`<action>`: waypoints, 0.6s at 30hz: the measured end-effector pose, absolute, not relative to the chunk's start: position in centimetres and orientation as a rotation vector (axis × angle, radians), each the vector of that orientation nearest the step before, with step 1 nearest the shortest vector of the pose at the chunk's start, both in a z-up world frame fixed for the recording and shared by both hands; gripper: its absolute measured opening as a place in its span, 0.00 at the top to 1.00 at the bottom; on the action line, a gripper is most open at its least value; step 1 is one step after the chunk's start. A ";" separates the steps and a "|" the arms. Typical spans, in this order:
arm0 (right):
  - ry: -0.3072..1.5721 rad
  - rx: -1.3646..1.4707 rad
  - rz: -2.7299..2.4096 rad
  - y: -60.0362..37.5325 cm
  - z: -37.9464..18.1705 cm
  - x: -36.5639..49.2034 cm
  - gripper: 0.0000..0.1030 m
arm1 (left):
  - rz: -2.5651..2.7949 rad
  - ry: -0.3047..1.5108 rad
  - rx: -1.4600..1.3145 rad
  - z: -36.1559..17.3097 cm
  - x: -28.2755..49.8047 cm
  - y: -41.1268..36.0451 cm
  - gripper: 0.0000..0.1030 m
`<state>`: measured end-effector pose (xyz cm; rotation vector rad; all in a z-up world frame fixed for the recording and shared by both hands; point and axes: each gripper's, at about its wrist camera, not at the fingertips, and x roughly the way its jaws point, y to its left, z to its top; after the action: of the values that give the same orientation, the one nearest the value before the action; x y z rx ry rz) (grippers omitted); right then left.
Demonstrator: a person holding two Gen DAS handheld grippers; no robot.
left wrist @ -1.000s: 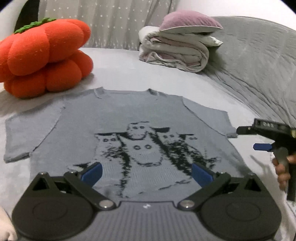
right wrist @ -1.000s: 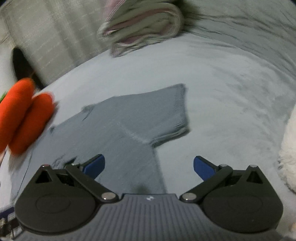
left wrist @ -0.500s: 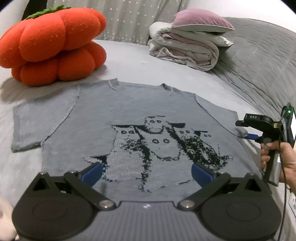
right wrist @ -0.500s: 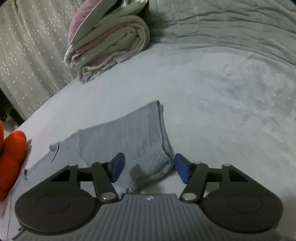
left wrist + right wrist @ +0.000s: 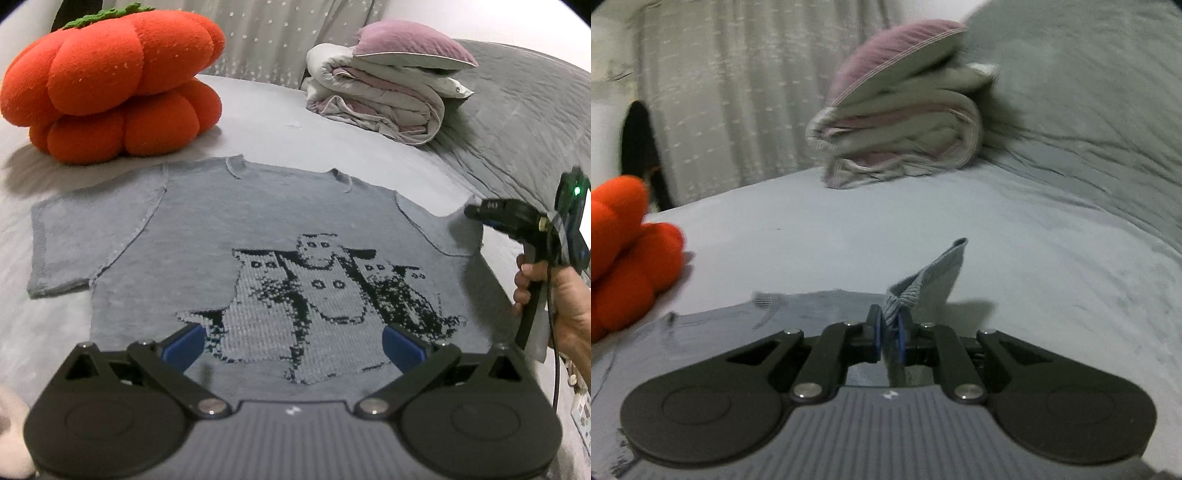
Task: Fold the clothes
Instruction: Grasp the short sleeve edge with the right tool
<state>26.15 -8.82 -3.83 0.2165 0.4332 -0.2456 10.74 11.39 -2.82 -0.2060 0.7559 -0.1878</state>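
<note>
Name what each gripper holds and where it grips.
Right gripper pinches the grey sweater at its sleeve edge. Left gripper is open and holds nothing.

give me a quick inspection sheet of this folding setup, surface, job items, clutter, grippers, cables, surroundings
surface: grey bed cover, smooth, rumpled at the far right.
job's things: grey knitted short-sleeved sweater with a black cat pattern, spread flat, front up; its sleeve is lifted.
clutter: orange pumpkin-shaped plush cushion; folded white and pink quilt with a purple pillow on top.
grippers: left gripper open over the hem, holding nothing; right gripper has just been closing and pinches the sleeve.
cables: black cable hanging by the hand.
surroundings: pale dotted curtain.
</note>
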 end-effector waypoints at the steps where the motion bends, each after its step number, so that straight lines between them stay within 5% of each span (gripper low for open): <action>1: 0.432 0.212 -0.228 -8.3 -3.7 26.2 0.90 | -0.186 0.758 -0.207 -2.8 10.8 11.4 0.00; 18: 0.587 -0.061 0.114 -0.1 -6.8 28.4 0.89 | -0.175 0.781 -0.207 -3.2 11.0 11.6 0.00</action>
<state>28.41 -0.13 -6.79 -0.0613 0.5870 0.1137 11.04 11.64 -3.16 -0.2074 0.7805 -0.1755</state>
